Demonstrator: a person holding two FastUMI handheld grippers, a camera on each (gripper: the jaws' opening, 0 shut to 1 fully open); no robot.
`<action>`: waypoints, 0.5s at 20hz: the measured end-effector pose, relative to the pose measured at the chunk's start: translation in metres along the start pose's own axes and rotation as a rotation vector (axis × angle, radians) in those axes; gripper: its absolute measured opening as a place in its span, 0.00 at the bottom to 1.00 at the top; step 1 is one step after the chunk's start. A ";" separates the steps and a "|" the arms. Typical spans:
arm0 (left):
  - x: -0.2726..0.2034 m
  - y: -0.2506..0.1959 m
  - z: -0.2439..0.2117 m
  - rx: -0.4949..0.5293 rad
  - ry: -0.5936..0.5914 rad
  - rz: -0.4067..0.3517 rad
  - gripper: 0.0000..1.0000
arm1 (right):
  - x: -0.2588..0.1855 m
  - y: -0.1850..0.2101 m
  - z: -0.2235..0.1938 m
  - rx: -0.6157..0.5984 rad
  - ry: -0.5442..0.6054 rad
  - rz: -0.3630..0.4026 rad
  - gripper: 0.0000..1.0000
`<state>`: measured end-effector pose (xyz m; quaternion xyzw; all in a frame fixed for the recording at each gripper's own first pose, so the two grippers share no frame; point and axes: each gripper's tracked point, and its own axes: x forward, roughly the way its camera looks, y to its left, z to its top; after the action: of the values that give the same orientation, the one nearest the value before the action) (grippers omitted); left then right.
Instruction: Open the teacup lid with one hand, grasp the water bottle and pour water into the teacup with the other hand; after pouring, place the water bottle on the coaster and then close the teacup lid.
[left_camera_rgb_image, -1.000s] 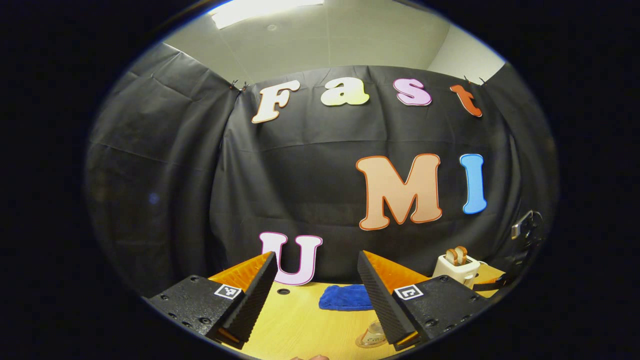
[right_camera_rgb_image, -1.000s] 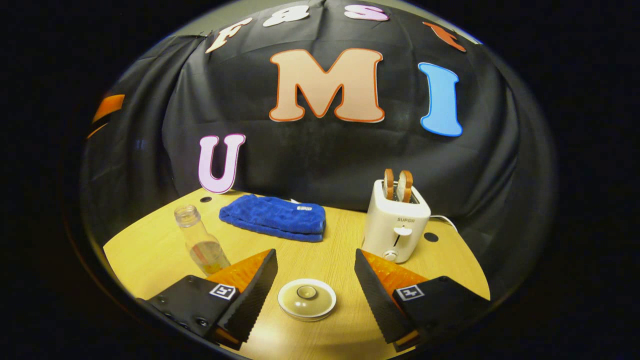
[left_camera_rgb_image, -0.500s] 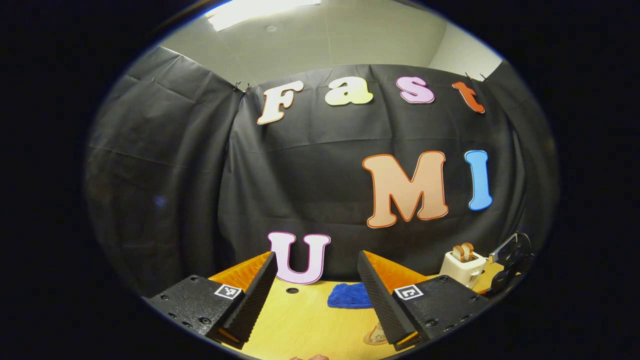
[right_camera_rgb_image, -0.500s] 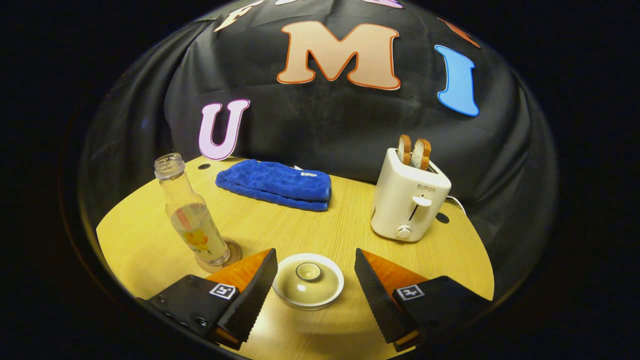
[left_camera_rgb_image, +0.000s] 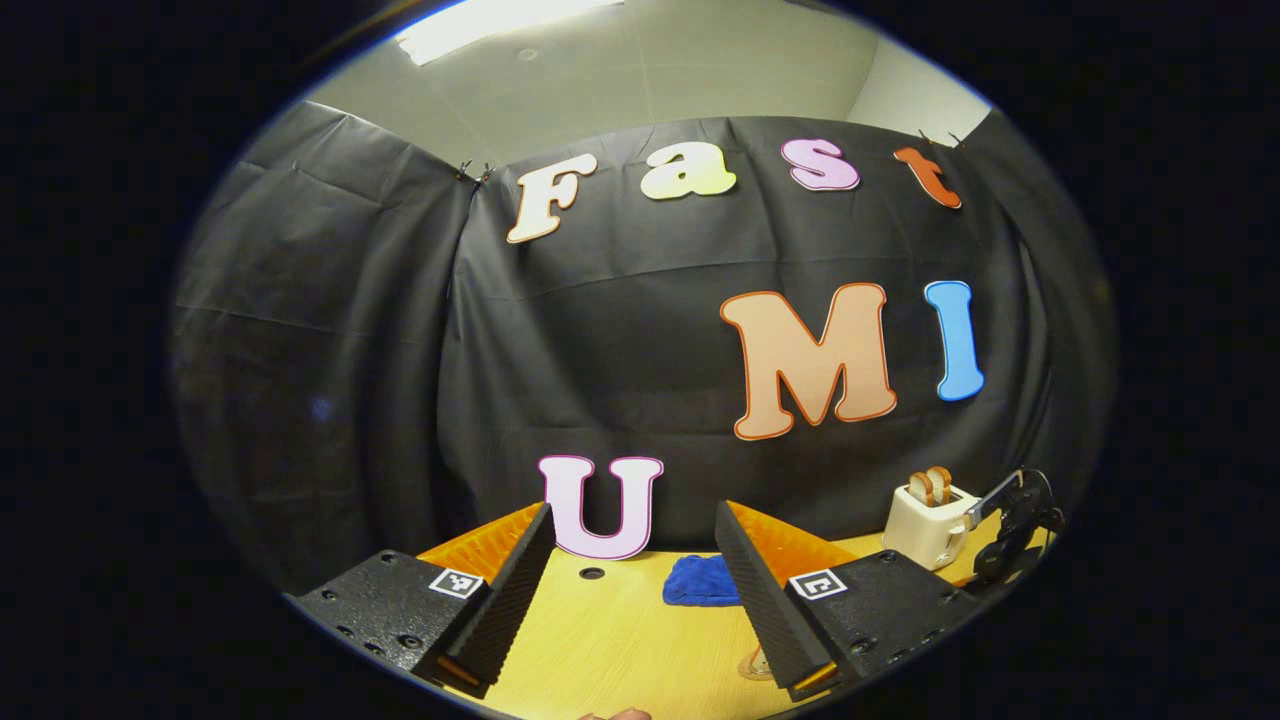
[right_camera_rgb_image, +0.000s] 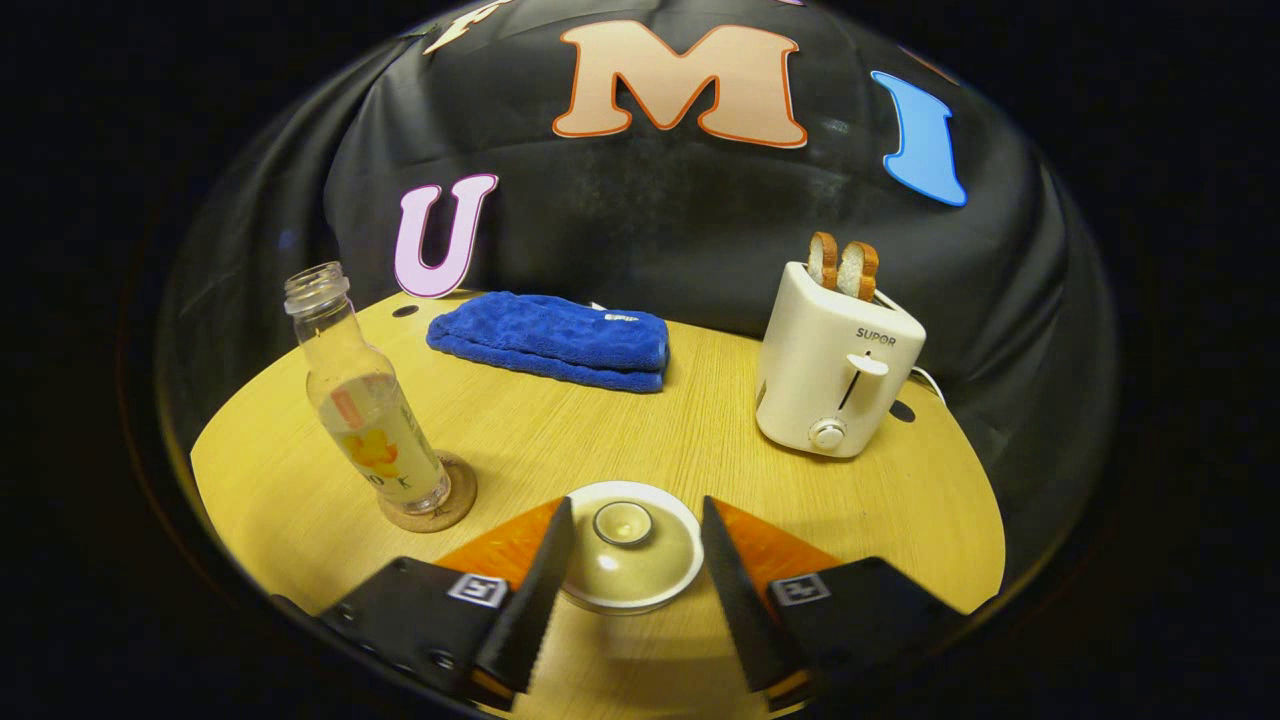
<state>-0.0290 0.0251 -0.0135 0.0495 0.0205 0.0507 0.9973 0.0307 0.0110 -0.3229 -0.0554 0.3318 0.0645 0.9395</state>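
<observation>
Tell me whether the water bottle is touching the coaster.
Touching. In the right gripper view the water bottle stands upright with its base resting on the round coaster, on the table.

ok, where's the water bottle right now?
Right gripper view, left side: the water bottle stands upright on the coaster, left of the teacup lid.
</observation>
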 end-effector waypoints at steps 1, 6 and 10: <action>0.000 0.000 0.001 0.001 0.001 -0.001 0.92 | 0.000 0.002 0.000 -0.003 0.001 0.002 0.74; 0.001 0.001 0.000 0.005 -0.002 -0.002 0.93 | 0.002 0.004 0.002 -0.032 -0.020 -0.017 0.48; 0.003 0.000 -0.005 -0.006 0.007 -0.003 0.92 | 0.001 0.008 0.001 -0.050 -0.014 -0.017 0.30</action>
<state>-0.0259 0.0257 -0.0183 0.0463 0.0240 0.0493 0.9974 0.0305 0.0187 -0.3232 -0.0814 0.3231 0.0654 0.9406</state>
